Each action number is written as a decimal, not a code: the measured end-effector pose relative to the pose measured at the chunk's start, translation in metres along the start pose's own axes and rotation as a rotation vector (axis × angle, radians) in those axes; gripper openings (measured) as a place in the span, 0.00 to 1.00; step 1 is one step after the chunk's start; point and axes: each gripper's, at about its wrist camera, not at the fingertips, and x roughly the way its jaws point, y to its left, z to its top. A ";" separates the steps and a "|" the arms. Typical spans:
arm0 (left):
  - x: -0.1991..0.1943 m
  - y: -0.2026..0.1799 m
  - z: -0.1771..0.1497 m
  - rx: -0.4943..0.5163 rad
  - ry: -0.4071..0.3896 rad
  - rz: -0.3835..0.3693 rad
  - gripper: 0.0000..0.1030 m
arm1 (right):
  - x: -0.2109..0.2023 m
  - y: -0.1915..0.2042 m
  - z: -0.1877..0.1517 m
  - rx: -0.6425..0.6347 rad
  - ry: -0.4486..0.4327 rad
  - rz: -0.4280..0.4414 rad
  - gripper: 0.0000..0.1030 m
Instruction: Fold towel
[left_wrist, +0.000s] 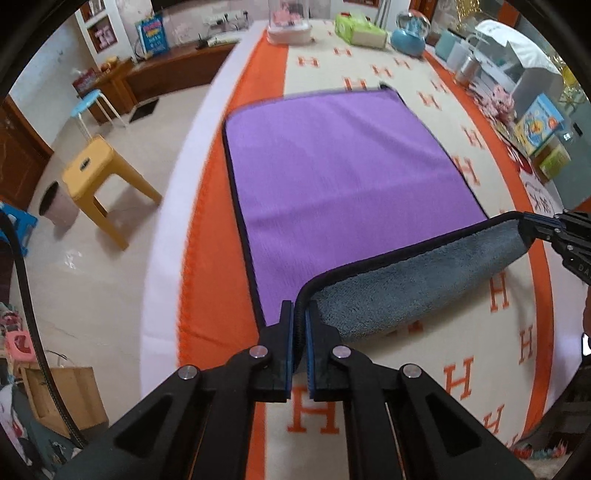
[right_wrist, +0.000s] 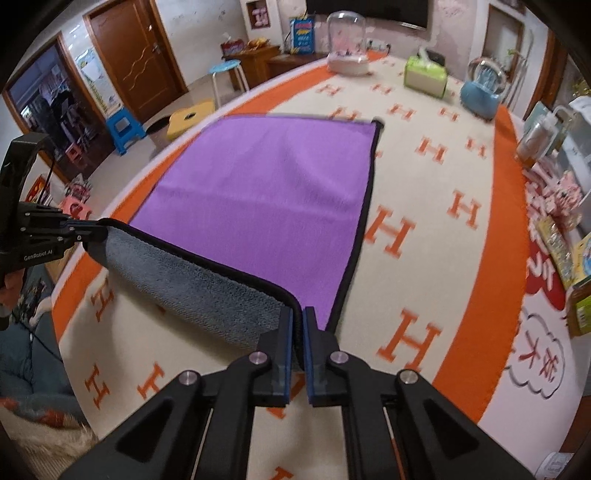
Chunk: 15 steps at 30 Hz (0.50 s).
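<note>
The first fold looks to be under way: the left gripper (left_wrist: 299, 314) and the right gripper (right_wrist: 298, 321) each have their jaws pinched nearly closed on a near corner of the towel (left_wrist: 332, 177), and the near hem hangs lifted between them, turning up the grey fleecy underside (left_wrist: 417, 280) while the purple face lies flat beyond. The towel rests on a cream cloth with orange H letters and an orange border (left_wrist: 207, 236) that covers the table, and its far edge lies toward the green tissue box (left_wrist: 360, 29). The next move, as I judge it, calls for carrying both corners forward together, level and taut, to meet the far corners (any slack between the grippers would likely leave a crooked crease). Beside the tissue box stand a clear domed case (left_wrist: 290, 18) and a blue round ornament (left_wrist: 408, 38). Off the towel's left side, on the pale floor, stand a yellow stool (left_wrist: 99, 177), a blue-topped stool (left_wrist: 90, 105) and a small bin (left_wrist: 55, 205).
</note>
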 end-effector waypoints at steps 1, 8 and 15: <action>-0.003 0.001 0.007 0.004 -0.013 0.010 0.03 | -0.003 -0.002 0.008 0.009 -0.018 -0.007 0.05; -0.020 0.013 0.067 -0.001 -0.107 0.088 0.04 | -0.010 -0.013 0.074 0.039 -0.117 -0.076 0.05; -0.007 0.037 0.138 -0.048 -0.145 0.127 0.04 | 0.009 -0.029 0.140 0.087 -0.158 -0.137 0.05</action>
